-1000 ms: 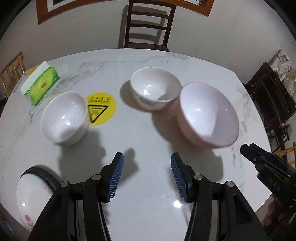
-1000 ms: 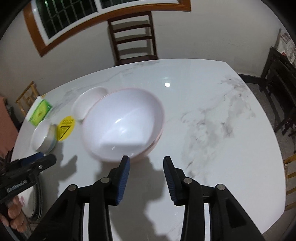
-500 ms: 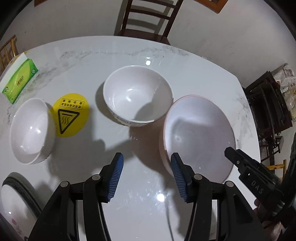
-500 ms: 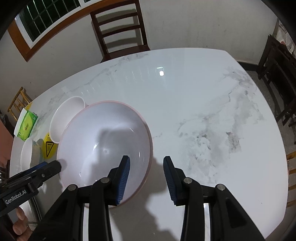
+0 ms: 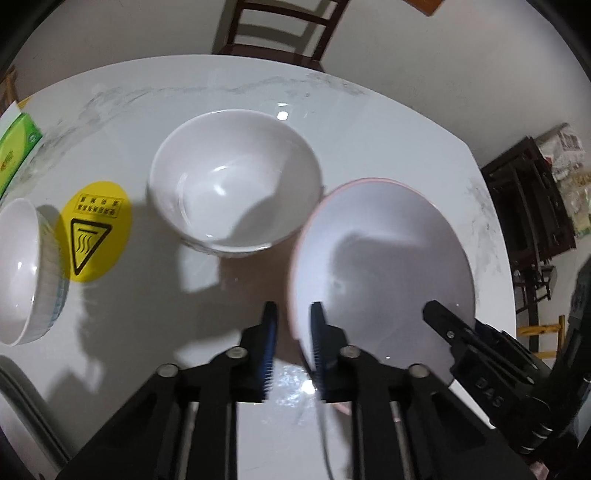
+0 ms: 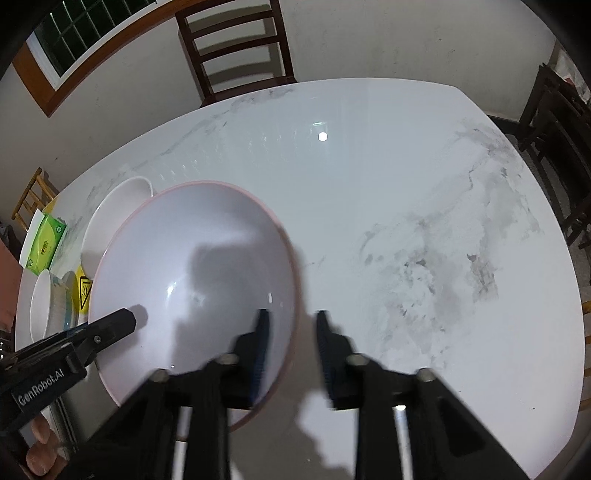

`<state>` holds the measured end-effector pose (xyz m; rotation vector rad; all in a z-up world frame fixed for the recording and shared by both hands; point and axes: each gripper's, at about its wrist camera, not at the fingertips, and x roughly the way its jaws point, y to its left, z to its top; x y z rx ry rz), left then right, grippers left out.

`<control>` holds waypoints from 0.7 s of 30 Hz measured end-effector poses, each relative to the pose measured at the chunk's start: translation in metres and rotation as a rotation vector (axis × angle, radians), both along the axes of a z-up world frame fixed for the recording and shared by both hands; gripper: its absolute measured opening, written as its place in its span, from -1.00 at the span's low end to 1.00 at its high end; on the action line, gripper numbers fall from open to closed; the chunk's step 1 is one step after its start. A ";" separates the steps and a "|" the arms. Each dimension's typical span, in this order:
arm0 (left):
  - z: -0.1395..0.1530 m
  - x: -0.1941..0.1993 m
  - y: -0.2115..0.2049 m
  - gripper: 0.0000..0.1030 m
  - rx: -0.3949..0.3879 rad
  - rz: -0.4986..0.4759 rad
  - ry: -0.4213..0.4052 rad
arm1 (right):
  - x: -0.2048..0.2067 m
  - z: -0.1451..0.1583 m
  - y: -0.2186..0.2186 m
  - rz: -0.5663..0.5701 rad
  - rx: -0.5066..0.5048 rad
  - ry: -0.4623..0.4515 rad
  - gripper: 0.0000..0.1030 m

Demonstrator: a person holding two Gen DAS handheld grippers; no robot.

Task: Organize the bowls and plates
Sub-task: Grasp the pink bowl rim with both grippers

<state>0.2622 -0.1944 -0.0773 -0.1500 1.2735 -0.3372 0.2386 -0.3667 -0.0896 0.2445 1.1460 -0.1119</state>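
Observation:
A large white bowl with a pink outside stands on the marble table, beside a mid-sized white bowl. My left gripper straddles the large bowl's left rim, one finger inside and one outside. Its jaws are closing, and a small gap still shows at the pads. In the right wrist view my right gripper straddles the right rim of the same bowl. It too is closing, with the outer finger clear of the wall. A smaller white bowl sits far left.
A yellow warning sticker lies between the small and mid-sized bowls. A green tissue box is at the left edge. A wooden chair stands behind the table and dark furniture to the right. Bare marble spreads right of the bowl.
Both grippers came forward and down onto the large bowl. Each now has a side of its rim between the fingers, and both pairs of jaws have narrowed.

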 end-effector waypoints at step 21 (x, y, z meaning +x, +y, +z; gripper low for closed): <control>0.026 -0.087 0.058 -0.77 0.015 0.022 0.008 | -0.089 0.027 0.070 0.072 0.007 0.000 -0.73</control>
